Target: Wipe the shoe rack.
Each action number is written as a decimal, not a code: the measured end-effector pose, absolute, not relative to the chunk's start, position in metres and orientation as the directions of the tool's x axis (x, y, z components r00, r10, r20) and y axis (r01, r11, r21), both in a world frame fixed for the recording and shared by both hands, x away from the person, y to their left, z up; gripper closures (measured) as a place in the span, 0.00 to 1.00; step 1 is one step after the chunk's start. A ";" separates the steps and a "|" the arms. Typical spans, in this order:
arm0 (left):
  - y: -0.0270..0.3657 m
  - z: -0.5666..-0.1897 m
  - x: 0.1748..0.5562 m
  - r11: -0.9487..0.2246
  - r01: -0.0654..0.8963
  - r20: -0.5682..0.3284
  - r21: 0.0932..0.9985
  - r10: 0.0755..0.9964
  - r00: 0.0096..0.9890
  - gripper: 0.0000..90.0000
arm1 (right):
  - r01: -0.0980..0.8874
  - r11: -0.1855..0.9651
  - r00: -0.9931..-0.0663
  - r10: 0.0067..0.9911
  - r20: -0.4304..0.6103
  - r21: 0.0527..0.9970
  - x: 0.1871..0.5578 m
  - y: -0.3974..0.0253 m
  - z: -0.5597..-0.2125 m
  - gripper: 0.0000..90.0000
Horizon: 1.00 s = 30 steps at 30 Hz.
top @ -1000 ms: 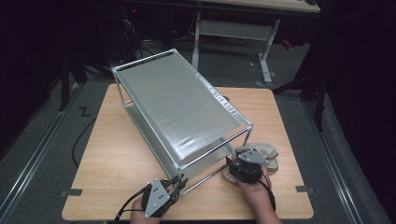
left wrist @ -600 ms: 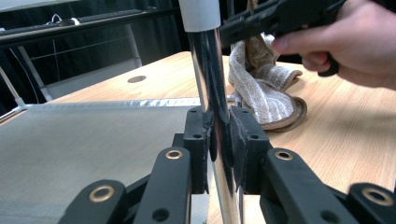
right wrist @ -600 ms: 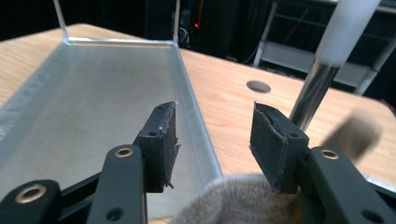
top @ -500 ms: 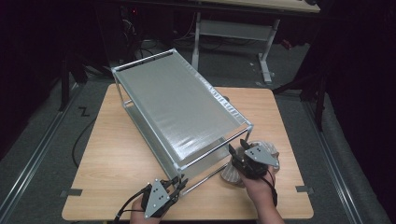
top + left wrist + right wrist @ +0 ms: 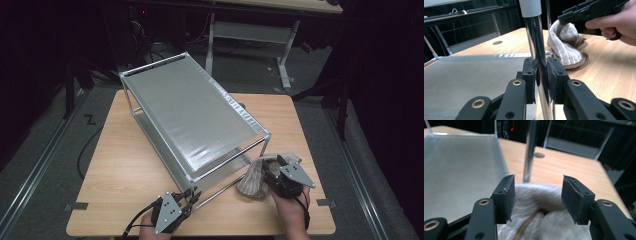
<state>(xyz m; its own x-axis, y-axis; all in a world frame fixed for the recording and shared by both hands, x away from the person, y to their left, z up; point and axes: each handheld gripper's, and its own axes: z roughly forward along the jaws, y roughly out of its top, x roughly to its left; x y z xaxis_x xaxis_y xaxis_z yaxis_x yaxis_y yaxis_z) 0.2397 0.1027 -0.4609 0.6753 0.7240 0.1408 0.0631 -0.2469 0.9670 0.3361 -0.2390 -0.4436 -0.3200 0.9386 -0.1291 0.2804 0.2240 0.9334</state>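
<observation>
Slipper [image 5: 255, 177], beige knit with a tan rim, lies on the wooden table [image 5: 130, 165] near its front right corner in the high view, just beside the near right leg of a two-tier metal shelf rack [image 5: 192, 117]. The right gripper [image 5: 272, 180] hangs over the slipper's right part, held in a hand [image 5: 290, 212]. The left gripper [image 5: 192, 197] sits at the rack's near corner post [image 5: 190, 187], by the table's front edge. Bare tabletop lies open left of the rack and to the right behind the slipper; little room remains between slipper and front edge.

From the left gripper view, the left gripper [image 5: 541, 76] has its jaws pressed onto the chrome post [image 5: 537, 50], pinching it. The slipper [image 5: 564, 47] lies beyond on the wood, ribbed knit upward, its sole edge touching the table, with the right gripper [image 5: 584, 11] above it.

From the right gripper view, the right gripper [image 5: 537, 195] has its jaws spread apart, holding nothing, with the fuzzy slipper [image 5: 541, 220] below and between them. A rack post [image 5: 530, 150] stands just behind, the lower shelf [image 5: 459, 167] to the left.
</observation>
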 end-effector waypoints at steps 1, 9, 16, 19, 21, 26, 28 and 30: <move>0.103 -0.461 0.240 -0.246 0.063 0.141 0.967 0.725 0.675 0.86 | 0.266 0.220 -0.314 0.940 -0.132 0.939 0.333 -0.241 -0.441 0.49; 0.102 -0.461 0.240 -0.247 0.062 0.142 0.967 0.726 0.673 0.86 | 0.323 0.223 -0.358 0.928 -0.100 0.920 0.325 -0.245 -0.445 0.60; 0.102 -0.461 0.240 -0.247 0.058 0.145 0.967 0.725 0.674 0.86 | 0.450 0.250 -0.352 0.932 -0.087 0.857 0.342 -0.235 -0.469 0.55; 0.102 -0.461 0.240 -0.250 0.056 0.147 0.967 0.722 0.676 0.86 | 0.454 0.248 -0.341 0.936 -0.091 0.856 0.354 -0.234 -0.476 0.48; 0.102 -0.461 0.241 -0.253 0.055 0.150 0.966 0.719 0.678 0.86 | 0.449 0.240 -0.342 0.936 -0.082 0.861 0.364 -0.233 -0.479 0.47; 0.101 -0.460 0.242 -0.256 0.059 0.148 0.965 0.716 0.682 0.86 | 0.428 0.242 -0.347 0.934 -0.089 0.871 0.379 -0.226 -0.481 0.55; 0.101 -0.460 0.243 -0.258 0.059 0.149 0.964 0.713 0.685 0.86 | 0.435 0.249 -0.351 0.932 -0.091 0.865 0.384 -0.224 -0.484 0.58; 0.101 -0.460 0.243 -0.259 0.058 0.149 0.964 0.712 0.687 0.86 | 0.445 0.241 -0.361 0.930 -0.074 0.863 0.389 -0.224 -0.486 0.63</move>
<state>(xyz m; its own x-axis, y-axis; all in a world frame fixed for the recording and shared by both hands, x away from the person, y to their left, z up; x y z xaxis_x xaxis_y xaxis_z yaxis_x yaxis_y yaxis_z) 0.2430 0.1013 -0.4601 0.6866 0.7115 0.1494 0.0584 -0.2588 0.9642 0.3885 -0.2238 -0.4858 -0.3607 0.9297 -0.0741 0.4446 0.2412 0.8626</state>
